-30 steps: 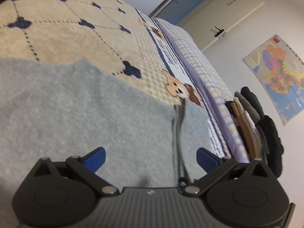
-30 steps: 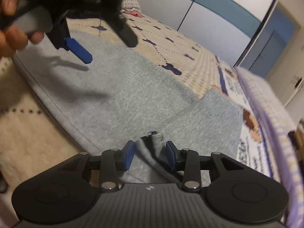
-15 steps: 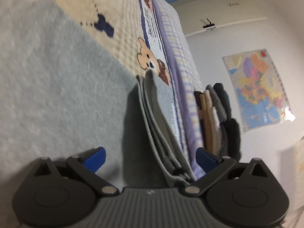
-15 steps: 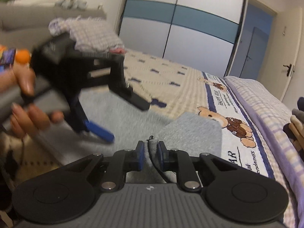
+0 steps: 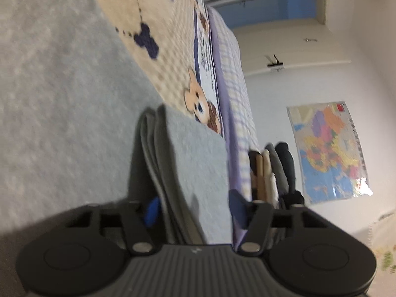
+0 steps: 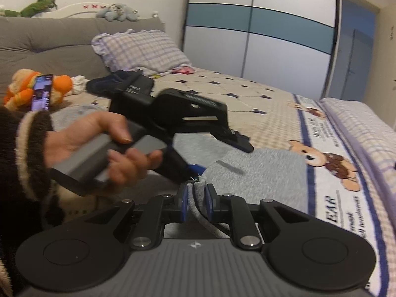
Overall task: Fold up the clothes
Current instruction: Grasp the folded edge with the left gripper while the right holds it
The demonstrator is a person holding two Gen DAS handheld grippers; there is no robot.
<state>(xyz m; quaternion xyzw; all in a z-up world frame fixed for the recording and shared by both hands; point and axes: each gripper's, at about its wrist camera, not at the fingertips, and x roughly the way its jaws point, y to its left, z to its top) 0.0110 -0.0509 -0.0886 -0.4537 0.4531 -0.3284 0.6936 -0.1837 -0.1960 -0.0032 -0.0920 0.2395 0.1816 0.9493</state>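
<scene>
The right gripper pinches a bunched edge of the grey garment, lifted off the bed. The left gripper is closing – a raised fold stands between its jaws, not yet pressed – gripped by a hand.

"EAR" letters legible on bedspread border; smaller print unreadable.

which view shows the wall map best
The left wrist view: the colourful glossy wall map hangs in full on the white wall at right, beyond the stack of folded clothes. The right wrist view faces the bed's headboard and wardrobe and shows none of it.
</scene>
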